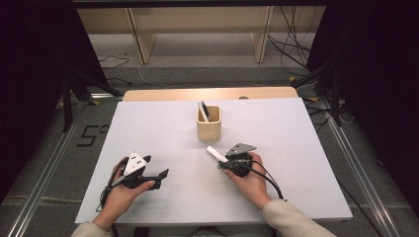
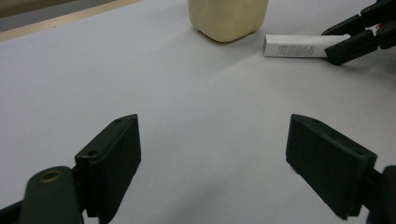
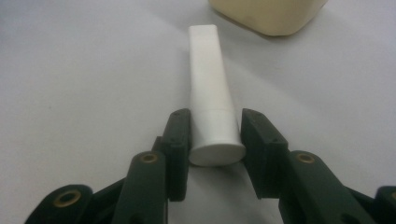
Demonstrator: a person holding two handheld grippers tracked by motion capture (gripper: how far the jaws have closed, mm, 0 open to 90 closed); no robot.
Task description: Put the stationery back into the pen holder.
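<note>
A white tube point(image 1: 216, 153) lies flat on the white table point(image 1: 163, 128), just in front of a beige square cup point(image 1: 208, 123). My right gripper point(image 1: 223, 163) has its pads against both sides of the tube's cap end point(image 3: 208, 88), with the tube pointing away toward the cup point(image 3: 266, 14). The left gripper view shows the same tube point(image 2: 299, 45) with the right gripper point(image 2: 348, 39) at its end. My left gripper point(image 1: 157, 167) rests at the front left, open wide with bare table between its fingers point(image 2: 212, 154).
The cup holds a slim dark and white object point(image 1: 203, 110) that leans to the left. A wooden strip point(image 1: 207, 93) runs along the table's far edge. Black stands and cables point(image 1: 296, 49) are on the floor beyond.
</note>
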